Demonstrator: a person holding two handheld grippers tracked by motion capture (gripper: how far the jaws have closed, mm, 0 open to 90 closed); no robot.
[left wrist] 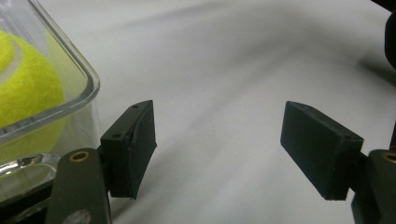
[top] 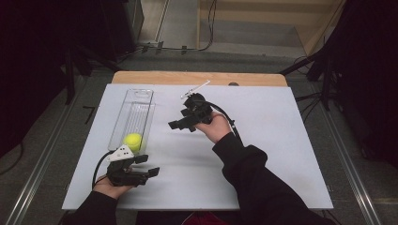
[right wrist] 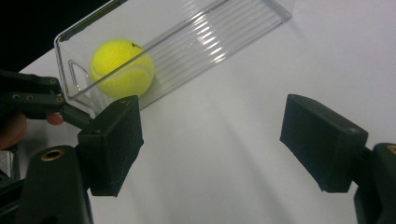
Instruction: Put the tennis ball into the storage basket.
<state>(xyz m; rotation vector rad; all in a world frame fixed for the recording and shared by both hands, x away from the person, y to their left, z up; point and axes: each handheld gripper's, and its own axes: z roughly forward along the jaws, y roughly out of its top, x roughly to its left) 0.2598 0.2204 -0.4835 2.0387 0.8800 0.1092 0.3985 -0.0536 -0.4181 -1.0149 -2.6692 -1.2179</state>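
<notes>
At the near left edge of the white surface (top: 263,154), the left tongs (top: 149,165) rest low in the person's left hand (top: 107,188), their jaws spread wide apart with nothing but bare surface between them in the left gripper view. Just beyond them, touching or nearly touching the near end of the clear plastic tray (top: 123,112), sits the grey three-cornered plate on the tongs' top. The yellow tennis ball (top: 133,141) lies inside that tray at its near end (the left gripper view shows it pressed close behind the tray's rounded corner wall), and the tray itself runs lengthwise away toward the far left of the surface, its far part showing a ribbed floor. Farther off and toward the middle, the right tongs (top: 174,124) are held above the surface in the right hand (top: 216,125), pointing left toward the tray; the right gripper view shows their jaws parted with nothing gripped, the ball and tray well ahead of them. A dark sleeve (top: 253,178) leads back to the near right edge.
</notes>
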